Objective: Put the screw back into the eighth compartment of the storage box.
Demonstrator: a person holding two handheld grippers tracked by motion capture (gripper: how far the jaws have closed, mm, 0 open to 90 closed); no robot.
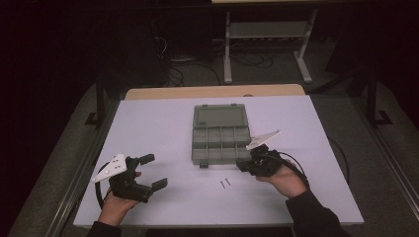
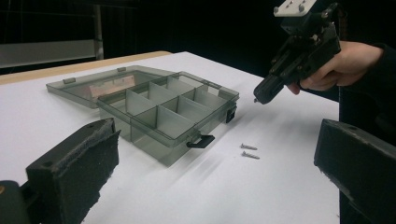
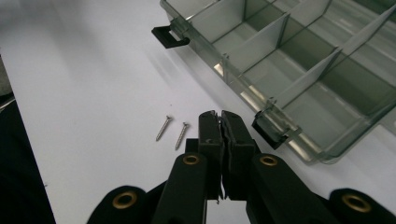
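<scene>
Well, I hold my right gripper [image 1: 240, 166] with its jaws pressed flat together just off the near right corner of the open organiser box [image 1: 194, 148], above the white table [image 1: 148, 128] and not resting on it. From the left gripper view a pale speck sits at the very tip of that gripper [image 2: 258, 97]. I cannot tell whether it is a screw pinched there or only a glint, and in the right gripper view the pads [image 3: 209, 126] meet with nothing plainly between them. The two screws [image 1: 225, 183] lie side by side on the table in front of the box, near its front wall and apart from it, just to the left of my closed tip [image 3: 222, 122]; I judge they are laid out there so each can be nipped up and dropped over the wall into a compartment. The box has its lid [image 1: 220, 117] folded back flat on the far side, and its two black latches [image 3: 170, 36] hang loose at the front, which leaves every cell open from above. My left gripper [image 1: 153, 171] waits well to the left with its jaws spread wide and nothing between them, aimed at the box, ready, I think, to steady it if it slides.
</scene>
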